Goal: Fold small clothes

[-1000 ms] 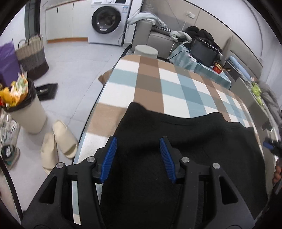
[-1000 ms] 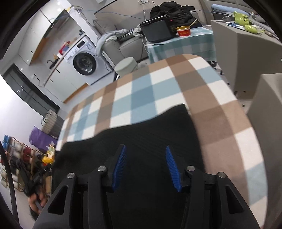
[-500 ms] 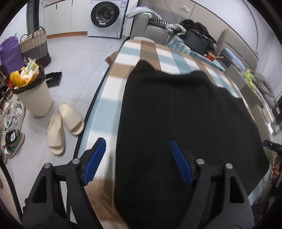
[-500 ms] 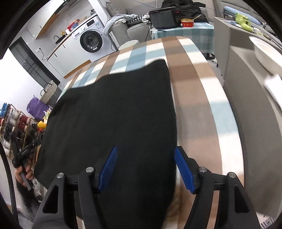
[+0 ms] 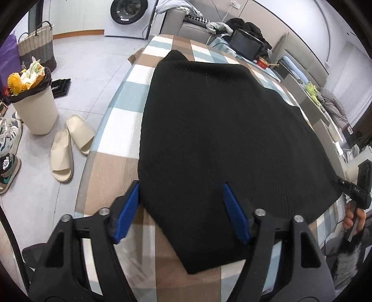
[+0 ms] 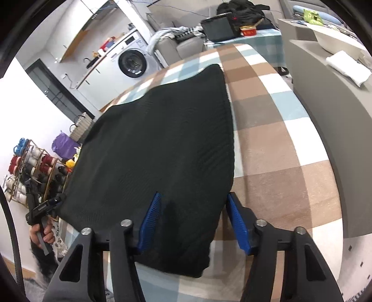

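Checked tablecloth (image 5: pixel 109 144) backs work surface. Black garment (image 5: pixel 220 130) is spread flat for folding. Left gripper (image 5: pixel 181 210) and right gripper (image 6: pixel 194 220) are set astride near corners, jaws just closing, pads not yet pressing cloth.

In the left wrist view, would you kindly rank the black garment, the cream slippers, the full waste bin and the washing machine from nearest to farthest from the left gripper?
1. Black garment: its near corner lies between the left gripper's fingers.
2. Cream slippers: on the floor, left of the table.
3. Waste bin: farther left, past the slippers.
4. Washing machine: against the far wall.
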Motion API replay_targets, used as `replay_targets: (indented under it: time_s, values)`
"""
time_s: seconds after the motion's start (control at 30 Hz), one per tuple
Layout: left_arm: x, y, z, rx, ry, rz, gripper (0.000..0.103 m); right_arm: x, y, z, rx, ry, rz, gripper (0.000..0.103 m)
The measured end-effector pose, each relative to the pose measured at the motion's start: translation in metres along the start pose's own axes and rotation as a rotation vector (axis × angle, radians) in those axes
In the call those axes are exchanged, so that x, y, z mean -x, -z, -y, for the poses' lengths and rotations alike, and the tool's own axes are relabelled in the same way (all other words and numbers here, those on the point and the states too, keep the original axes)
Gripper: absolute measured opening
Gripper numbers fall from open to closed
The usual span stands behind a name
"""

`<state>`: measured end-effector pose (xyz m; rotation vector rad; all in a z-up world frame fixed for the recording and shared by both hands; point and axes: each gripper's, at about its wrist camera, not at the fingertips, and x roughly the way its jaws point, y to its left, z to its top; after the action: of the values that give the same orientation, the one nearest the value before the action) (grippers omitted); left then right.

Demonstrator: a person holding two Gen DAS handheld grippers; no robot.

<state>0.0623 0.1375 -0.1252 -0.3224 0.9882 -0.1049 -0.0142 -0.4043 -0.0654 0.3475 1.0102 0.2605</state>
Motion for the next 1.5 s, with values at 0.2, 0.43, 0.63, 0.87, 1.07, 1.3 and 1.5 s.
replay_targets:
  time_s: [0.2, 0.43, 0.63, 0.87, 1.07, 1.3, 1.5]
  values:
    - [0.016, 0.005, -0.002, 0.025, 0.007, 0.068, 0.024, 0.009, 0.004, -0.01, 0.057, 0.012, 0.067, 0.015]
    - [0.045, 0.002, 0.009, -0.018, 0.019, 0.207, 0.004, 0.024, 0.005, -0.026, 0.161, 0.017, 0.206, 0.007]
    - [0.08, 0.027, 0.006, -0.054, 0.039, 0.243, 0.004, 0.053, 0.045, -0.029, 0.313, -0.03, 0.255, 0.007]
    - [0.063, 0.057, -0.01, -0.055, 0.012, 0.127, 0.006, 0.032, 0.054, -0.01, 0.235, 0.01, 0.093, 0.011]
    - [0.065, 0.056, -0.01, -0.033, 0.02, 0.124, 0.021, 0.022, 0.043, 0.005, 0.105, -0.069, 0.071, 0.024]
    - [0.063, 0.055, -0.005, -0.106, 0.0, 0.13, 0.009, 0.022, 0.057, -0.008, 0.221, 0.02, 0.065, 0.007]
    - [0.074, 0.039, -0.02, -0.062, -0.027, 0.133, 0.018, 0.044, 0.051, 0.001, 0.136, 0.063, 0.101, 0.025]
